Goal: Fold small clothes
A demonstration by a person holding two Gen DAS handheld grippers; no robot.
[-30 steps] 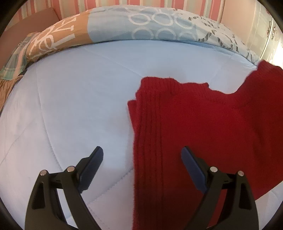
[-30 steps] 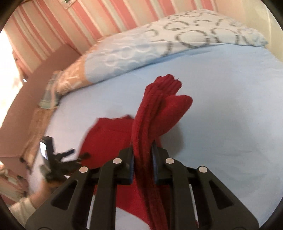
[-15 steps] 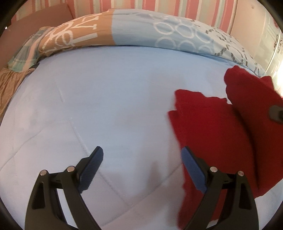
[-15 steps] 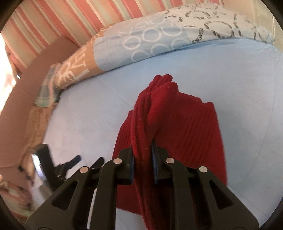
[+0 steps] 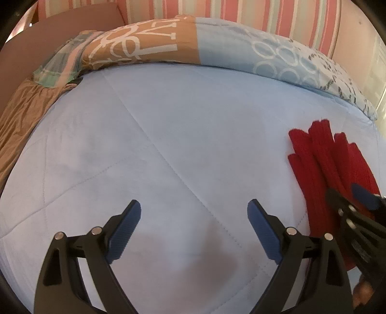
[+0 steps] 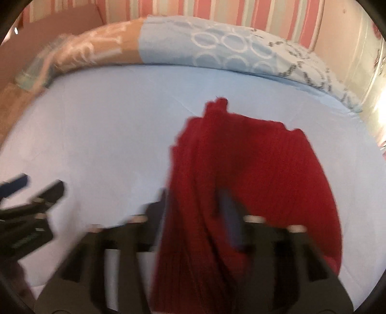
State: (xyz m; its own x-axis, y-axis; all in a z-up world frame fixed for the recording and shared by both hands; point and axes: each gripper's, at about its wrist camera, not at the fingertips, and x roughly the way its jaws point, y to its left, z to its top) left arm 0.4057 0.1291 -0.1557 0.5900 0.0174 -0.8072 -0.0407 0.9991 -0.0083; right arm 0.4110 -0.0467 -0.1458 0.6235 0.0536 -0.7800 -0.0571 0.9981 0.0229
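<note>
Setting: a home bedroom. A bed (image 5: 168, 135) covered by a pale blue quilted spread with stitched seams fills the centre of both views. Along the top of the frame lies a folded duvet (image 5: 217, 53) in tan and light blue, printed with white rings and lettering. Behind it, the wall (image 5: 265, 14) carries pink, white and green striped wallpaper. At the upper left, a plain brown headboard panel (image 5: 36, 48) stands against the bed edge, with gathered brown fabric (image 5: 21, 116) below it.
</note>
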